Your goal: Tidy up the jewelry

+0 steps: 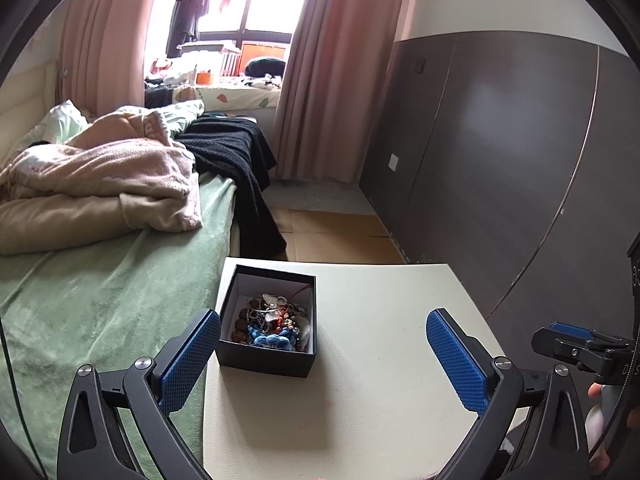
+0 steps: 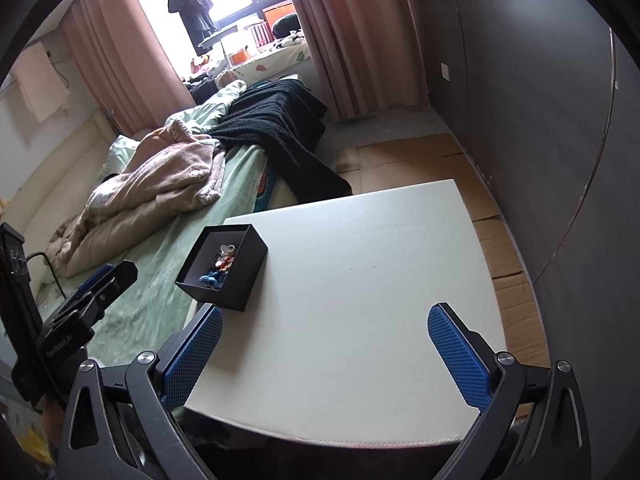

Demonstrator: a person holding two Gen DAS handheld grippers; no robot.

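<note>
Jewelry [image 1: 272, 322] in box [image 1: 267, 356] at table's [image 1: 360, 360] left edge, beside bed [image 1: 100, 300].

I see a pale surface [image 1: 360, 360] beneath my fingers; on it, just ahead of the left gripper's left finger, sits a black box [image 1: 267, 356] of jewelry [image 1: 272, 322].

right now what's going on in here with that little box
A person holds a two-finger gripper in each hand over a white table beside a bed. The left gripper and right gripper are both open and empty. A black box full of tangled jewelry sits at the table's bed-side edge, untouched.
</note>
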